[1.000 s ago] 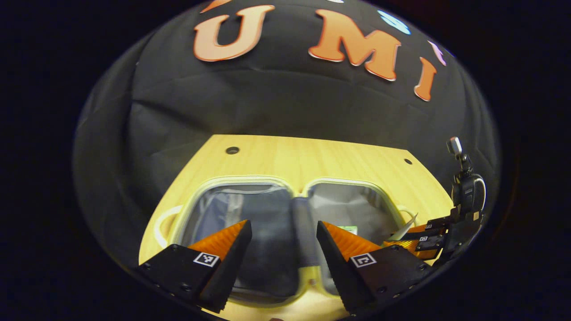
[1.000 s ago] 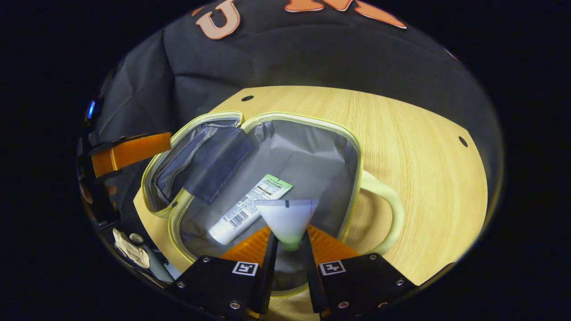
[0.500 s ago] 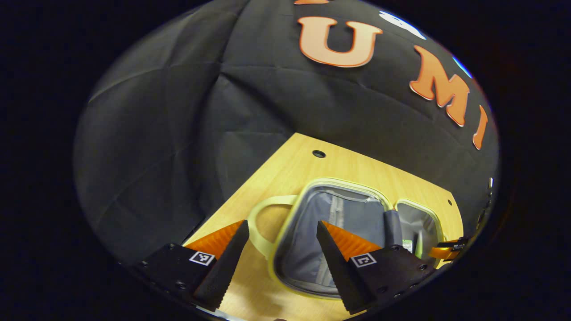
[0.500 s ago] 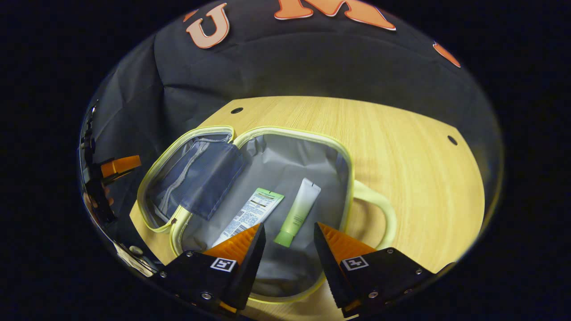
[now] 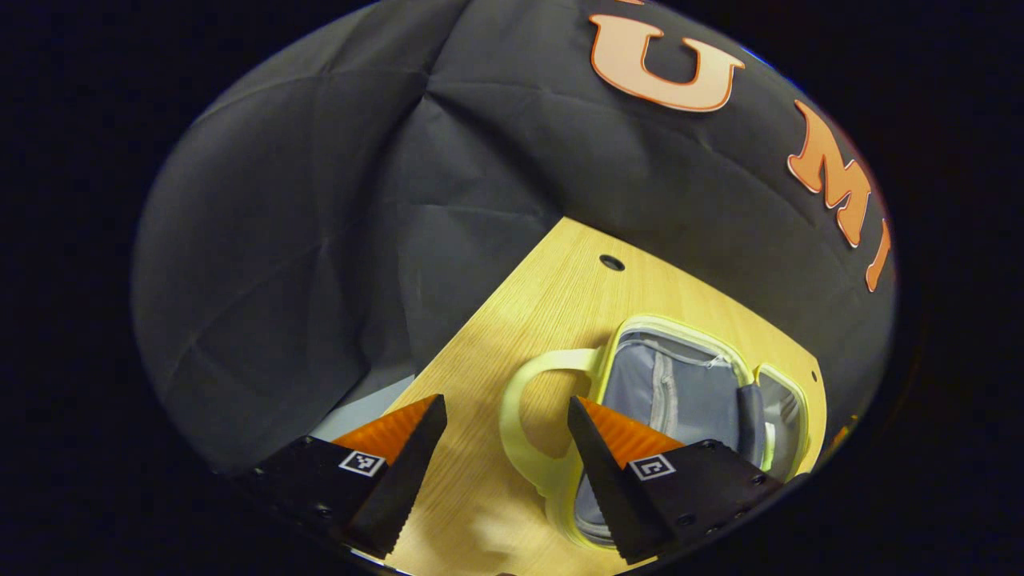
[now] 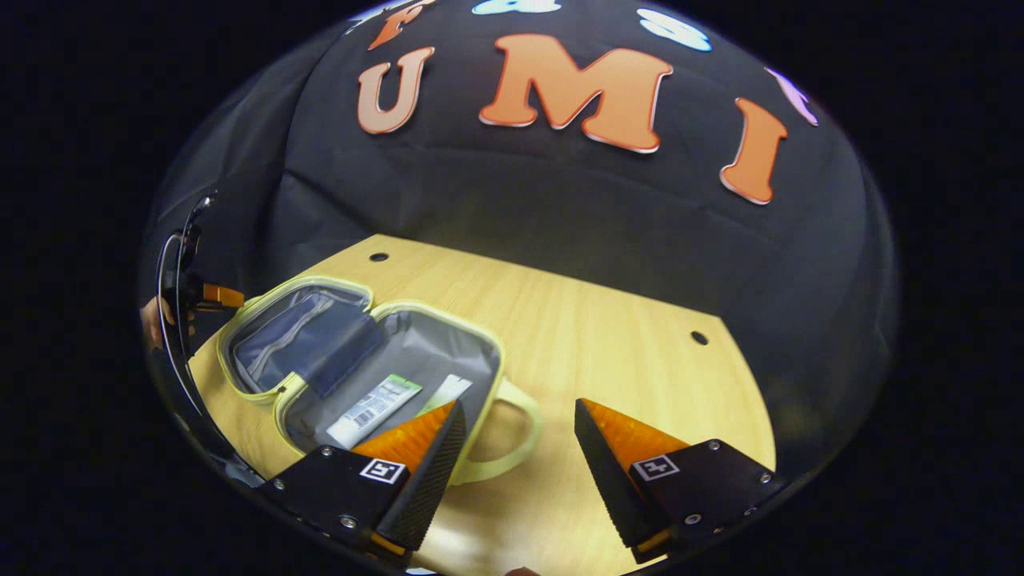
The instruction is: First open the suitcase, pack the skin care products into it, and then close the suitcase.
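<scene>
Right gripper (image 6: 516, 432): jaws wide apart, nothing between them. A second ago I had them pinched on the white-and-green tube (image 6: 446, 392); half a second ago it lay loose in the case and I had already spread the fingers. Since then I have drawn back and swung right, so the fingers now hang over bare table (image 6: 624, 352) beside the near handle (image 6: 512, 448).

Suitcase (image 6: 240, 384) lies open flat on the table, both halves up. The tube rests in the right half beside the labelled tube (image 6: 372, 410); my left finger partly covers the first.

Left gripper (image 5: 504, 424): also wide open and empty. It has swung left since a second ago and now sits over the suitcase's left handle (image 5: 516, 432).
</scene>
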